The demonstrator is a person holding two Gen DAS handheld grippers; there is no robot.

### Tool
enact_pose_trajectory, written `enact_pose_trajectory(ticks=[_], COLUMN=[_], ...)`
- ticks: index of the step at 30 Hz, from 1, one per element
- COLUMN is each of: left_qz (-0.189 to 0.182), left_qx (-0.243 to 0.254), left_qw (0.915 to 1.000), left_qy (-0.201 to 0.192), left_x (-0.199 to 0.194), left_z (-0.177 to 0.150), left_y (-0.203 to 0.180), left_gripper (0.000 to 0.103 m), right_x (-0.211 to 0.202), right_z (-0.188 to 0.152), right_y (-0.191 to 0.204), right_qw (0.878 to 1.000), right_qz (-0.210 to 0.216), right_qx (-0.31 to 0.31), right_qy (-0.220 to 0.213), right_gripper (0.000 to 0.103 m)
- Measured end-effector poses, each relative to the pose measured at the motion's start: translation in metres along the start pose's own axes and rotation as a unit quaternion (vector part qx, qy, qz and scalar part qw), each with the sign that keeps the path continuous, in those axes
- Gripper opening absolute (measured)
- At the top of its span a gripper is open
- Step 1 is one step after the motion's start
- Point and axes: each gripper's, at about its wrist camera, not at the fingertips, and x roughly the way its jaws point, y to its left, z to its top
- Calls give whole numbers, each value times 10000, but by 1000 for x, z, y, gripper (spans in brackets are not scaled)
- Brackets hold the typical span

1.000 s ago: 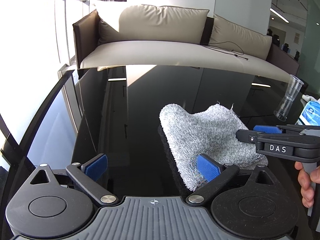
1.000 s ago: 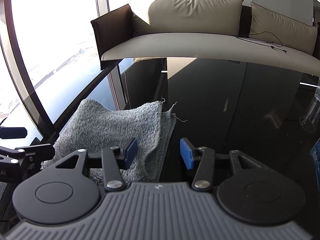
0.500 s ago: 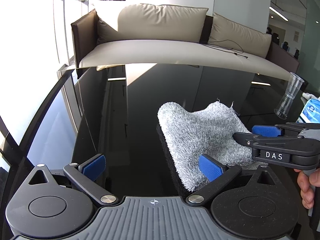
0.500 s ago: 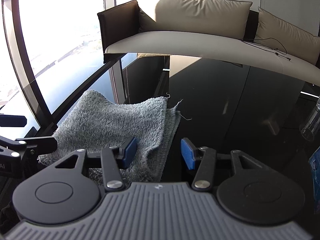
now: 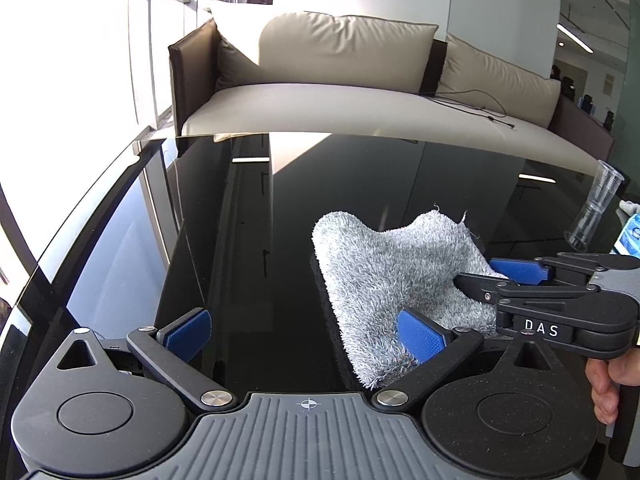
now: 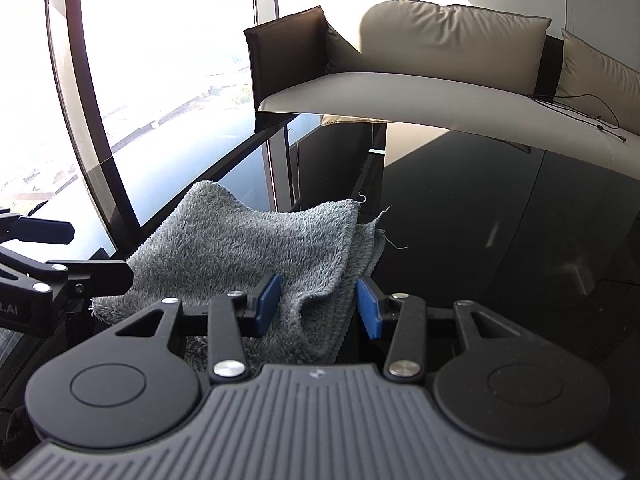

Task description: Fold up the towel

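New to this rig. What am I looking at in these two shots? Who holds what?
No robot arm here: a person's hand carries a two-finger gripper, one in each hand, with a fisheye camera looking along its fingers. One picture is from the left gripper, the other from the right gripper. A grey towel, partly folded, lies on a glossy black table; a clear plastic cup stands at its right edge. The left gripper is wide open, holding nothing. The right gripper's jaws straddle the towel's edge and have just been closing, but the pads are not pressing it yet.
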Motion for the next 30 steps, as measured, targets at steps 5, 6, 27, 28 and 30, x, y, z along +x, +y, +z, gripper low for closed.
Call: enact_pose_trajectory(ticks=[5, 6, 27, 28, 30], left_qz=[71, 81, 159, 167, 164], left_qx=[-134, -154, -206, -211, -225], left_qw=[9999, 9998, 9996, 9996, 9995], left_qy=[1, 0, -118, -120, -134], left_x=[-2, -2, -13, -13, -15], left_z=[1, 1, -4, -5, -6], left_y=[8, 9, 18, 18, 17], left_gripper=[99, 99, 99, 99, 99], right_x=[0, -1, -28, -29, -34], right_z=[2, 2, -15, -16, -17], right_y=[10, 9, 6, 6, 5], right_qw=[10000, 10000, 9994, 9993, 9991], right_qz=[-15, -27, -329, -332, -346], right_qx=[-44, 17, 127, 143, 195], right_qy=[-40, -58, -15, -44, -116], right_gripper=[46, 46, 51, 51, 52])
